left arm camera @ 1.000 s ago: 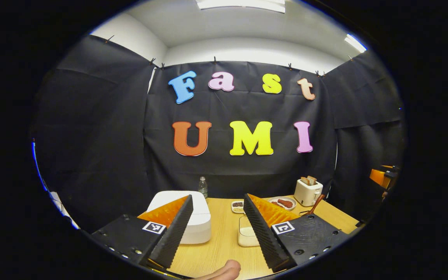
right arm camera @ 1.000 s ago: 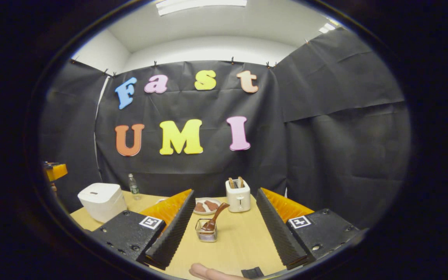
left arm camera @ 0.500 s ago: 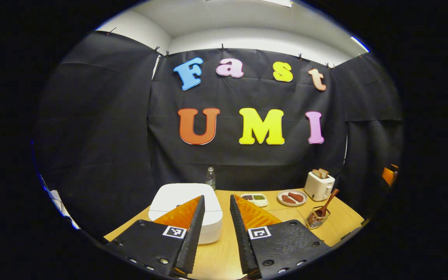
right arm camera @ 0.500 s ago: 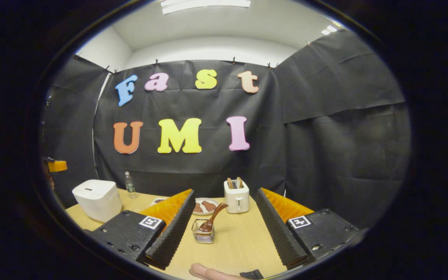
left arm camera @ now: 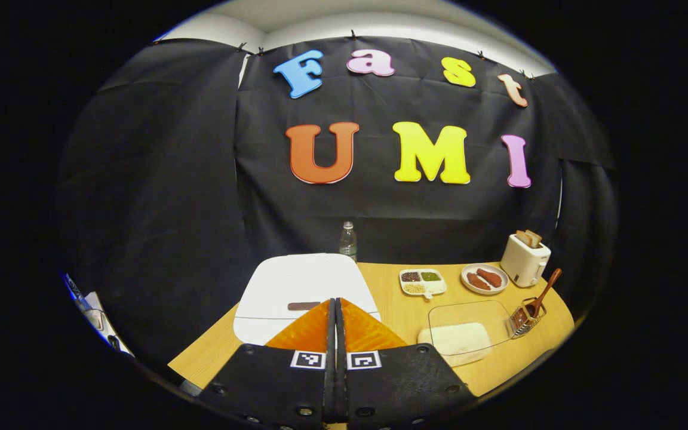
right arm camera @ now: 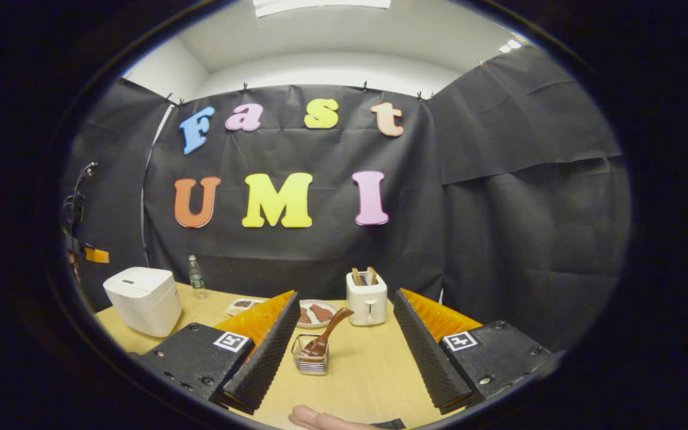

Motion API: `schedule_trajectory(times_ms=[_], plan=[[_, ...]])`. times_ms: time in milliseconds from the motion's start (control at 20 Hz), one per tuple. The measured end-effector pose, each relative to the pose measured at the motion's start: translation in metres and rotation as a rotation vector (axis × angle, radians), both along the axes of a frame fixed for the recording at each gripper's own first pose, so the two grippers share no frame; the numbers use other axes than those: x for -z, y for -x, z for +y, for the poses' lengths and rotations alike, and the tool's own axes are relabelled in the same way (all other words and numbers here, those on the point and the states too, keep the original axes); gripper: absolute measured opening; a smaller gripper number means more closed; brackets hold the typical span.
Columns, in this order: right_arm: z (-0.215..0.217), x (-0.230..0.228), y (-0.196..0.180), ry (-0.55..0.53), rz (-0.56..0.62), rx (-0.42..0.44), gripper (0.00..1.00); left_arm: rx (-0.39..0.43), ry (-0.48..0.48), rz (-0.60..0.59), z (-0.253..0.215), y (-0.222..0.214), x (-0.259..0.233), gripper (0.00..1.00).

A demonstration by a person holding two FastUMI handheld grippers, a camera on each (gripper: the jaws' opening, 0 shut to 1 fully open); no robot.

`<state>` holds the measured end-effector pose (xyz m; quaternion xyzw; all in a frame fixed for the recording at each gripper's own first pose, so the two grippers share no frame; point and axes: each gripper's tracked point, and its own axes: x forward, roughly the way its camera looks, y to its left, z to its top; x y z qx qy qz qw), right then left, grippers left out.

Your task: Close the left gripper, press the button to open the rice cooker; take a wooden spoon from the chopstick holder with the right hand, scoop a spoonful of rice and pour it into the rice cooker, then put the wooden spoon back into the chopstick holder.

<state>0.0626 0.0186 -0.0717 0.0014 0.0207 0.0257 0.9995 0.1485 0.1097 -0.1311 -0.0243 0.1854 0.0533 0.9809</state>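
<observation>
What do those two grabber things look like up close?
Each has two wedge-shaped fingers with ridged, saw-toothed inner faces, set on flat black blocks with small screws. Every block carries a little square black-and-white code sticker. The left gripper has its wedges pressed flat together; the right gripper has them spread wide apart. A bare fingertip peeks in below the right one. No sleeves or cables are visible.

White rice cooker (left arm camera: 296, 285), lid shut, far left; wooden spoon (right arm camera: 327, 331) leans in the wire chopstick holder (right arm camera: 310, 361), right.
</observation>
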Motion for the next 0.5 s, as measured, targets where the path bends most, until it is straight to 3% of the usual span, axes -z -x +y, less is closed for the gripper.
schedule_trajectory(times_ms=[500], plan=[[-0.009, 0.041, -0.040, 0.016, 0.066, -0.005, 1.00, -0.057, -0.036, 0.172, 0.039, -0.057, 0.057, 0.00]])
